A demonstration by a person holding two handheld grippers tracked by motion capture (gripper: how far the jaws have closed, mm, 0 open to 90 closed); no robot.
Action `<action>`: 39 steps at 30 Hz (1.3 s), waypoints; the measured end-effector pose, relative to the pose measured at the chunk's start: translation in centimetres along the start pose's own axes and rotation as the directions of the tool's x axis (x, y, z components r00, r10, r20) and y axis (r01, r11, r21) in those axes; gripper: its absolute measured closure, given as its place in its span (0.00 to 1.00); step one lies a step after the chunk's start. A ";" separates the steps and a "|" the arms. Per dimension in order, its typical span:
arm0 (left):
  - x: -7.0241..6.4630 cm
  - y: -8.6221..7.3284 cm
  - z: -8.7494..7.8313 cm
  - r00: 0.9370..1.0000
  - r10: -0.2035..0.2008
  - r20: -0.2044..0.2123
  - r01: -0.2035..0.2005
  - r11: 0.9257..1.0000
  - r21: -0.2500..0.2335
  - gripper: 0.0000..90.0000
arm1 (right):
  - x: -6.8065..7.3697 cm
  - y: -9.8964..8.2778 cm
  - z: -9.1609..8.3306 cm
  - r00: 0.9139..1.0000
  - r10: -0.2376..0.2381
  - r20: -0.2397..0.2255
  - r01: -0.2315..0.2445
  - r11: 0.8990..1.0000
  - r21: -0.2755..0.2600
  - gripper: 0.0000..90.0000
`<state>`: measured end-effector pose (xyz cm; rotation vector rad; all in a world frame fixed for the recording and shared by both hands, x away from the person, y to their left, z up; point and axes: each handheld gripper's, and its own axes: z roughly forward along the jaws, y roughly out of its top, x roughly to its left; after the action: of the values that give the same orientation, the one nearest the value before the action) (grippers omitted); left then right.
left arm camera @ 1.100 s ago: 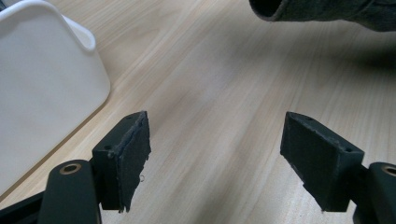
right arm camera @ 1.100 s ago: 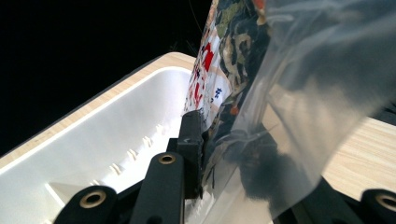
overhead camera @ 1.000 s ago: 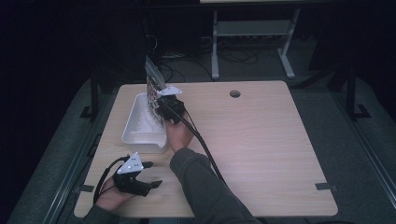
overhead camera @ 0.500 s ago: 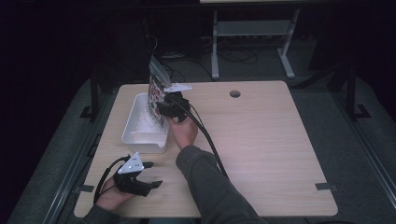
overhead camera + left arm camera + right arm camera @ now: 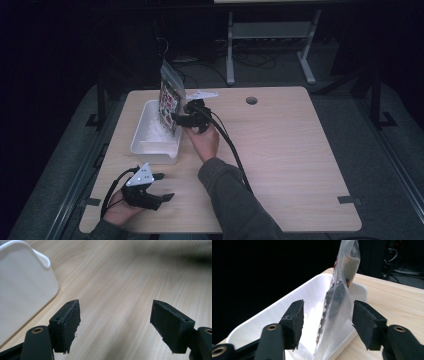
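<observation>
Upright, bag [image 5: 337, 307] between right hand-held gripper [image 5: 327, 323] pads.

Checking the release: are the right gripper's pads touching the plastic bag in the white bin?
Apart. The right gripper view shows the right gripper, jaws just opening, with gaps between both pads and the plastic bag standing in the white bin.
</observation>
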<state>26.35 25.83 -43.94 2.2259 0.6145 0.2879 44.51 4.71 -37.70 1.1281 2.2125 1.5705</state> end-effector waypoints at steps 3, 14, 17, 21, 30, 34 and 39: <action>0.0 0.0 0.0 1.000 0.002 -0.001 -0.002 1.000 0.002 0.26 | -0.3 -0.2 -0.7 0.999 0.003 -0.034 -0.004 1.000 -0.003 0.46; 0.0 0.0 0.3 1.000 0.005 -0.001 -0.005 1.000 0.010 0.26 | -1.5 -0.7 -3.6 0.994 -0.017 -0.108 0.015 1.000 -0.018 0.41; 0.0 0.0 0.4 1.000 0.004 -0.001 -0.004 1.000 0.010 0.25 | -2.0 -0.9 -4.5 0.993 -0.013 -0.118 0.009 1.000 -0.028 0.40; 0.0 0.1 0.5 1.000 0.002 -0.001 -0.002 1.000 0.009 0.25 | -2.9 -1.3 -5.8 0.992 -0.013 -0.124 0.009 0.999 -0.032 0.39; 0.1 0.2 0.6 1.000 -0.008 -0.002 0.008 1.000 0.007 0.24 | -4.5 -2.1 -8.6 0.991 -0.031 -0.130 0.025 0.999 -0.045 0.37; 0.3 0.2 0.7 1.000 -0.021 -0.014 0.021 1.000 0.004 0.19 | -5.3 -2.5 -9.8 0.990 -0.012 -0.142 0.006 0.999 -0.047 0.35; 0.3 0.2 0.6 0.999 -0.031 -0.014 0.031 1.000 -0.001 0.19 | -6.1 -3.1 -11.2 0.989 -0.015 -0.148 0.008 0.999 -0.042 0.34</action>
<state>26.93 25.48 -44.22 2.2138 0.6555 0.2885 41.03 -8.00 -37.30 1.0156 2.2615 1.7402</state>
